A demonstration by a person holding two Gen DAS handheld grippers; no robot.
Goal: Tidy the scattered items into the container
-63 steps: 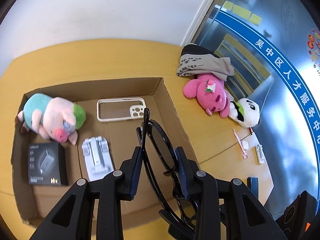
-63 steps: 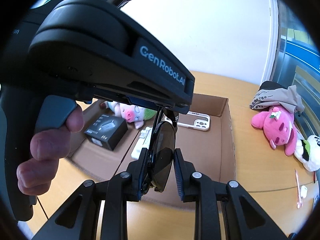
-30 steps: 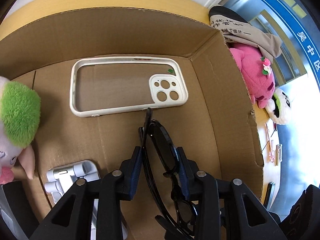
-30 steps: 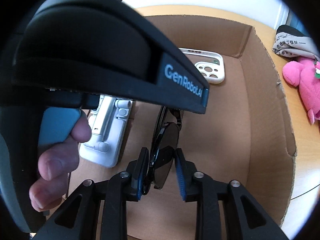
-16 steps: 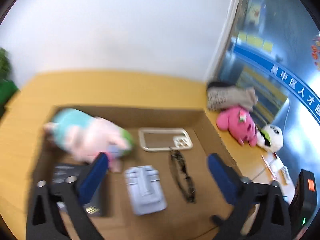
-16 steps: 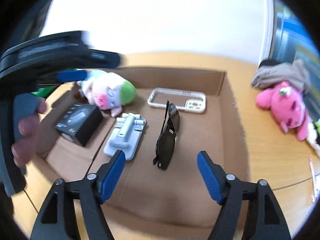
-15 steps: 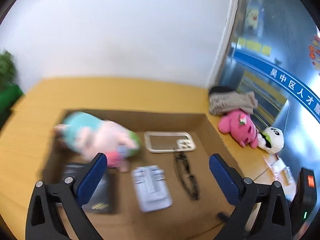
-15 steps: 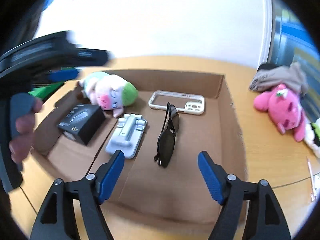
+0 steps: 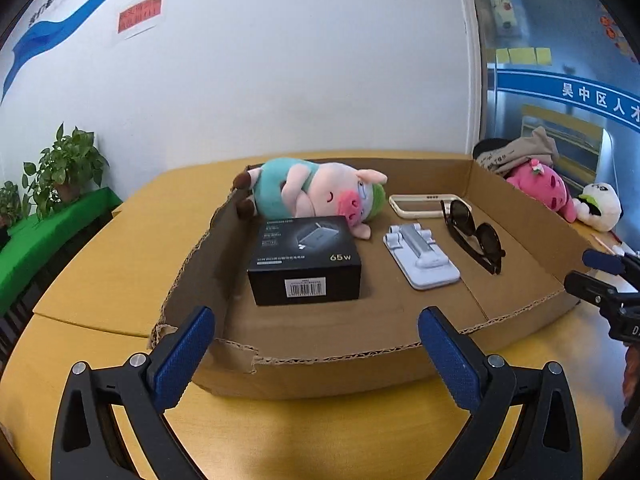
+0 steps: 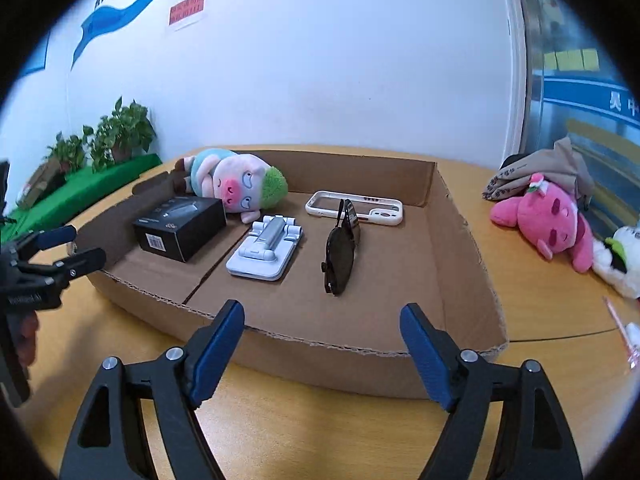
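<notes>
Box (image 10: 460, 240), ahead of both tools, holds pig (image 10: 236, 184), charger carton (image 10: 180, 226), stand (image 10: 266, 254), sunglasses (image 10: 342, 256) and phone case (image 10: 354, 208); left tool (image 9: 316, 364) and right tool (image 10: 320, 348) both spread wide, empty, short of its torn near wall. Still out, far right of the right tool on the table (image 10: 532, 316): pink plush (image 10: 548, 220), likely light, soft and best pinched mid-body, touching a panda plush (image 10: 624, 260) and cloth bundle (image 10: 548, 172). Box wall stands between; bare floor right of the sunglasses looks free.
</notes>
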